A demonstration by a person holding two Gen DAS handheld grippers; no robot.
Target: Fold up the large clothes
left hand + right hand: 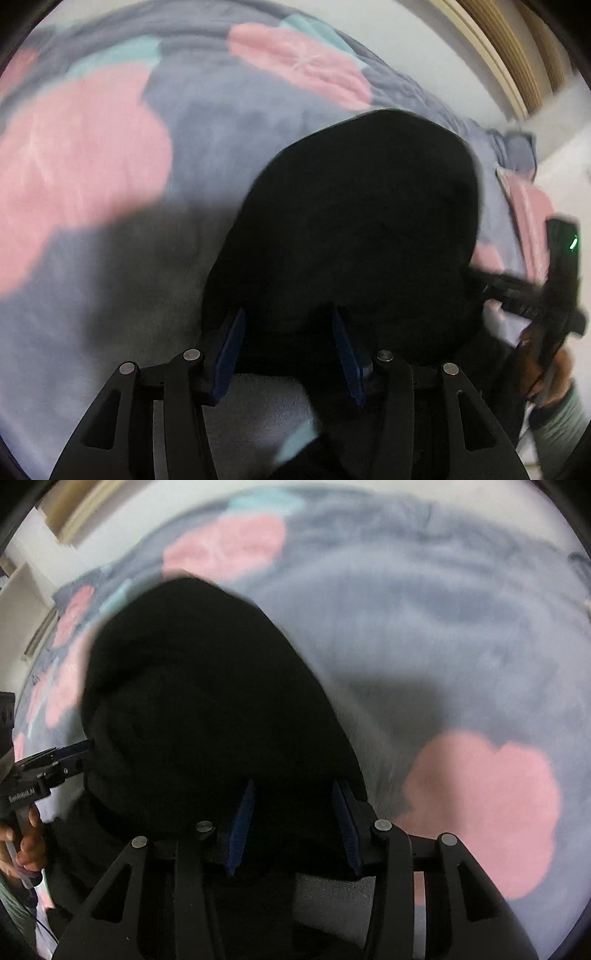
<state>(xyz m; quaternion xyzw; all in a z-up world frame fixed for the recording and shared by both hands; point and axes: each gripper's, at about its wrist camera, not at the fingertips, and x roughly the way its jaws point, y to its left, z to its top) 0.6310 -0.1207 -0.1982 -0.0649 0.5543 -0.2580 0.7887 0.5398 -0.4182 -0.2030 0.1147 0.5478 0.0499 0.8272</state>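
The black garment (354,229) lies in a soft bundle on the flowered blanket (92,155), right ahead of both claws and running in under their fingertips. The left gripper (288,332) stands part open, its blue pads apart with dark cloth showing in the gap; I see nothing pinched, the pads do not seem to press on the fabric, though everything is blurred and black on black. The right gripper (295,808) looks much the same, jaws part open over the near edge of the same dark heap, cloth between them but loose as far as I can tell. Each claw also turns up at the outer side of the other's view, off to the garment's flank, with a hand (26,834) on the handle. As for how this thing will behave, I would judge it soft and limp, a thick knit or fleece by the rounded way it mounds up; it will sag and drape wherever it is not held, and will not keep a crease by itself. It looks bulky but not heavy, and nothing about it is fragile. The blanket beneath is fluffy and could catch or drag with it, so a low pinch risks taking blanket as well. The sensible hold, to my eye, is on the near edge just ahead of each claw's fingertips, one claw toward each end of that edge, gripping a doubled rim and not the fat middle. Where seams or corners lie I cannot make out.
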